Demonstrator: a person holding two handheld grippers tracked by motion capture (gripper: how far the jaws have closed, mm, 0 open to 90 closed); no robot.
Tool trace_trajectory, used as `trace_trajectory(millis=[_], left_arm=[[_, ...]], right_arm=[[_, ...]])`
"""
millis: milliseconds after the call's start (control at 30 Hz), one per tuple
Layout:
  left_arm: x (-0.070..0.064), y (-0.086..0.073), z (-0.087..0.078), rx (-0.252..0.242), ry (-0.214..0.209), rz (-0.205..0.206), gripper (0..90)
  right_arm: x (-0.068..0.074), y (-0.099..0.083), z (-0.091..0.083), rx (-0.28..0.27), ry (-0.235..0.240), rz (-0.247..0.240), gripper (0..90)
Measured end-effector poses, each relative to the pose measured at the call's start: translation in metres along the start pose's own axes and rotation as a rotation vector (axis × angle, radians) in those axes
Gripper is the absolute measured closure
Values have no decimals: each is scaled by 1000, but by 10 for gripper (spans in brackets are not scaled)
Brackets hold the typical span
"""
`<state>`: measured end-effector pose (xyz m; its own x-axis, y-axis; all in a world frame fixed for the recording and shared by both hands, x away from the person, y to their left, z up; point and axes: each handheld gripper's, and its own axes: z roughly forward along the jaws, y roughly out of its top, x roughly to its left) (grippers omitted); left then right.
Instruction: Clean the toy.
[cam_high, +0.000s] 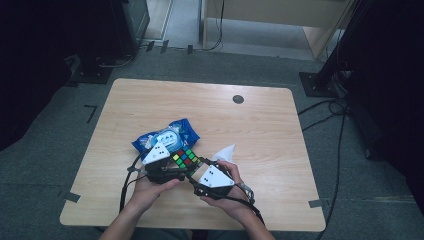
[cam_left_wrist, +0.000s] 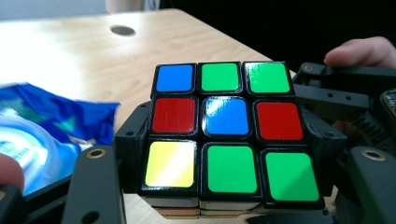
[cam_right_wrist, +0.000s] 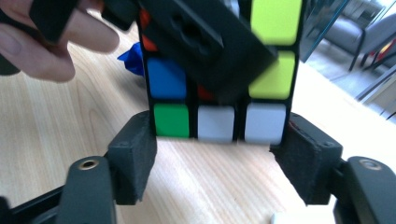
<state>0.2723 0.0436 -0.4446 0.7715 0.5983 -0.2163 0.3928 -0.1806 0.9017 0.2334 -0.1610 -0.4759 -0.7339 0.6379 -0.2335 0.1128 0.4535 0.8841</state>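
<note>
My forearms come in over the near edge of the worktop and meet just in front of me, my left hand wrapped under the left gripper and my right hand under the right gripper, each with its grey plate turned up. Between them sits the cube, its scrambled top face showing. In the left gripper view my fingers press on the cube's two sides at the middle and lower rows, closed firmly on it, with blue, green, green across the far row, red, blue, red in the middle, and yellow, green, green nearest. In the right gripper view my fingers stand a little wider than the cube, flanking its bottom row of green, white, white; the left pad is at the cube's edge and the right pad looks just off it, so I cannot tell whether they grip. A black gripper part crosses the cube's face there, blurred. Just beyond the cube on the left lies a blue packet, and to the right a white scrap. Farther out the worktop is pale wood with a dark round hole near its far edge. Past it is grey carpet, cables and dark stands.
</note>
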Motion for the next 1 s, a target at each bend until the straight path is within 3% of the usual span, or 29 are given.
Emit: trace_trajectory(millis=[33, 133, 167, 267, 300, 333, 367, 433, 567, 633, 800, 833, 867, 900, 933, 967, 1000], left_arm=[[1, 1, -3, -17, 6, 5, 342], [2, 1, -4, -20, 28, 26, 343], [1, 1, -4, -19, 44, 39, 343], [2, 0, -3, -9, 54, 49, 343], [2, 0, -3, -9, 54, 49, 343], [2, -1, -3, -7, 54, 50, 343], [2, -1, -2, -7, 46, 46, 342], [0, -1, -1, -21, 21, 46, 342], [-1, -2, 1, -29, 8, 40, 342], [0, -2, 1, -23, -8, 25, 342], [3, -3, 1, -24, 2, 12, 341], [4, -2, 0, -33, 3, 2, 341], [6, -2, -2, -49, 4, -21, 341], [6, -2, -2, -49, 4, -21, 341], [7, -1, -3, -59, 6, -33, 341], [9, -1, -4, -69, 19, -44, 341], [9, -1, -5, -70, 26, -49, 341]], right_arm=[[-4, -3, 2, 39, 16, 31, 278], [-8, -7, 4, 61, 22, 71, 294], [-14, -10, 6, 90, 18, 126, 339], [-25, -15, 9, 144, 22, 222, 496], [-25, -15, 9, 144, 22, 222, 496], [-28, -17, 9, 152, 19, 270, 567], [-35, -21, 8, 139, 45, 382, 698], [-38, -22, 6, 118, 79, 467, 798], [-40, -21, 3, 67, 145, 550, 897], [-41, -20, 1, 39, 151, 549, 900], [-43, -18, -5, 6, 131, 532, 882], [-44, -18, -6, -2, 120, 544, 844], [-43, -18, -7, -17, 125, 547, 720], [-43, -18, -7, -17, 125, 547, 720], [-41, -18, -6, -19, 124, 534, 639], [-36, -16, -2, -15, 161, 524, 526], [-33, -15, 0, -14, 184, 532, 495]])
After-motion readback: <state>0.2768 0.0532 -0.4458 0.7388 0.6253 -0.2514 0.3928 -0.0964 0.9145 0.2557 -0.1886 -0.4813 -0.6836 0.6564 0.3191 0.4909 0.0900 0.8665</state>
